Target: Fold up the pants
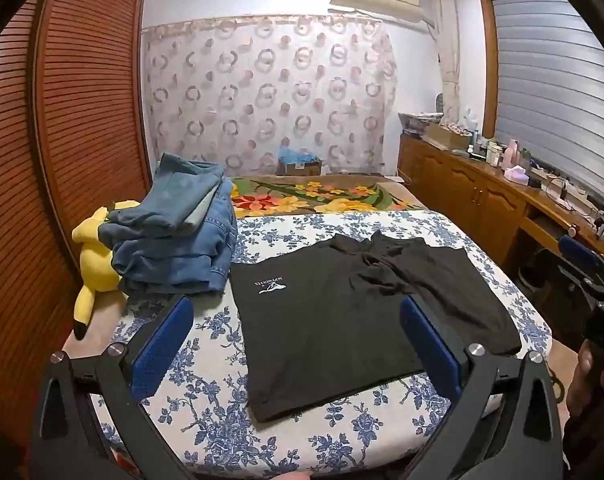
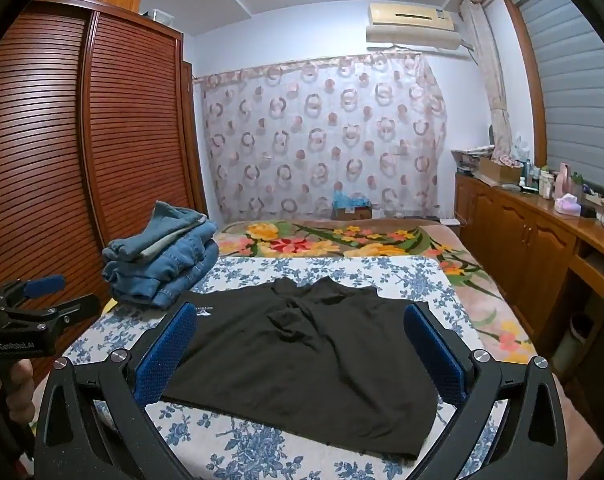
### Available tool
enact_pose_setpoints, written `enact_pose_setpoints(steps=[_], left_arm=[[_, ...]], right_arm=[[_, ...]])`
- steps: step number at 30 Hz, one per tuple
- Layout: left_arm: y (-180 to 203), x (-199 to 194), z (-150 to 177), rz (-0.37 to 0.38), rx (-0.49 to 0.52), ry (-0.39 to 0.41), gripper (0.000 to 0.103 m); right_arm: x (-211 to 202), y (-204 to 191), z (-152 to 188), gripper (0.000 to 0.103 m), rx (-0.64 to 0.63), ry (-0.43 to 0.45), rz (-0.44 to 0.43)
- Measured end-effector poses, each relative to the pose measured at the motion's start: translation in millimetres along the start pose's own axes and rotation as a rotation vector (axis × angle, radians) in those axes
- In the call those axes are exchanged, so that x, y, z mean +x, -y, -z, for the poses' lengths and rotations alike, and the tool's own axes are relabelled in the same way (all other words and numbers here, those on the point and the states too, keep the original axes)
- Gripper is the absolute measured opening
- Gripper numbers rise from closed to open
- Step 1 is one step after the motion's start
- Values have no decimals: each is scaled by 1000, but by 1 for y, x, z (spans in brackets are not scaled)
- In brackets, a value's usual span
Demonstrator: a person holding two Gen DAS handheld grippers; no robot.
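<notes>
Black pants [image 1: 342, 312] with a small white logo lie spread flat on the blue-flowered bed sheet [image 1: 229, 432], crumpled at their far edge. My left gripper [image 1: 295, 308] hovers over the near left part of them, open wide, with nothing between its blue pads [image 1: 161, 344]. My right gripper [image 2: 299, 314] is also open and empty, held above the pants [image 2: 302, 364] from the near side. Each gripper shows in the other's view: the right one [image 1: 590, 276] at the right edge, the left one [image 2: 41, 296] at the left edge, held by a hand.
A stack of folded blue jeans [image 1: 173, 240] [image 2: 161, 264] sits on the bed's left side, next to a yellow plush toy [image 1: 93, 264]. A slatted wooden wardrobe [image 1: 81, 100] stands to the left, a cluttered wooden sideboard [image 1: 482, 192] to the right. A bright flowered blanket [image 1: 322, 196] covers the far end.
</notes>
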State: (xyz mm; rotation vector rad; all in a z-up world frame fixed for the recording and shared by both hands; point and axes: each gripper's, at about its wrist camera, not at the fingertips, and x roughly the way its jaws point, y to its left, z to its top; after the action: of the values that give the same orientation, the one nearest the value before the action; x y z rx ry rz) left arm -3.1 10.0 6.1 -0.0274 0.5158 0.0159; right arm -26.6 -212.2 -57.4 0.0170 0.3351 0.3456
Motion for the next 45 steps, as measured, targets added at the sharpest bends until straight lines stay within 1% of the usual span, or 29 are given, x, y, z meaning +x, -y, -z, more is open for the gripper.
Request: enact_pose_setpoints(steps=[1,34,39,45], left_arm=[[1,-1,1,-2,-2,5,103],[5,-1,2,-14,7,12,103],[2,-4,-7,-13,12,16,103],[2,-4,-7,-13,14,16,103]], right_arm=[[-1,0,0,103,6,19,-5],[-3,-1,1,103,5,20,0],[-3,-2,1,103,6,20,-1],[-2,-3,1,103,6,18,-1]])
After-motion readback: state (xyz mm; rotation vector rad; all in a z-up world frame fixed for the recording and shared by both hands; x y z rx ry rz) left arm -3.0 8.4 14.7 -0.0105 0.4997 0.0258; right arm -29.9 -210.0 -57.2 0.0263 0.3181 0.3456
